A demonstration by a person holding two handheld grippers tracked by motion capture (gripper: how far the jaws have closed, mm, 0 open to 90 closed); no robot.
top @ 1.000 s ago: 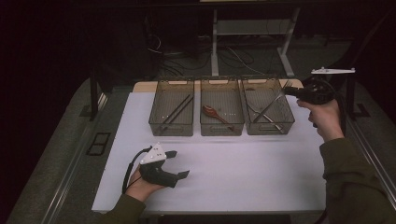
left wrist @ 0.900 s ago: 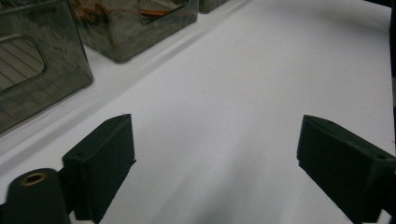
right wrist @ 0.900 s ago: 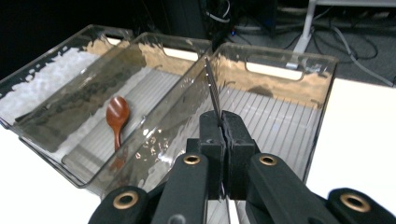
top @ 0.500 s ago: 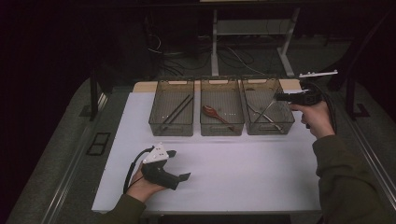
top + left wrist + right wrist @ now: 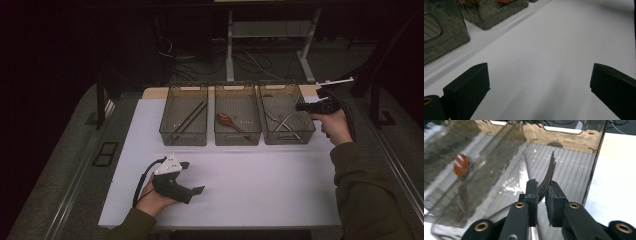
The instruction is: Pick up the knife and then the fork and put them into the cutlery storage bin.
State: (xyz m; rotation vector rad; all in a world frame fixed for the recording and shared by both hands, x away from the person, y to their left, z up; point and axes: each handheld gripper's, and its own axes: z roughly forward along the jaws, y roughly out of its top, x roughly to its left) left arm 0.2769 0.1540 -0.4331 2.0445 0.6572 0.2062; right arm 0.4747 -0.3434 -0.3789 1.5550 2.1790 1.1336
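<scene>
Since a second ago the right tongs [image 5: 300, 106] have dropped from up by the far right corner down over the right-hand bin [image 5: 286, 120], while the left tongs [image 5: 194, 177] haven't budged, sitting wide open and holding nothing on the white counter [image 5: 260, 180] near the left front. In the right gripper view the jaws are pinched almost together around a fork [image 5: 546, 180], tines pointing away, hanging over the ribbed floor of that bin, so the fork's basically where it belongs already. My take: this is the drop-off. I'd get it lower and flatter before letting go, so it lies along the bin's length next to the other metal utensils [image 5: 282, 122] instead of clattering onto them or leaning on the wall. Open the jaws slowly and pull straight back up, staying clear of the rim. The red spoon [image 5: 225, 120] in the middle bin [image 5: 237, 120] and the dark sticks [image 5: 189, 117] in the left bin [image 5: 184, 121] aren't in the way.
</scene>
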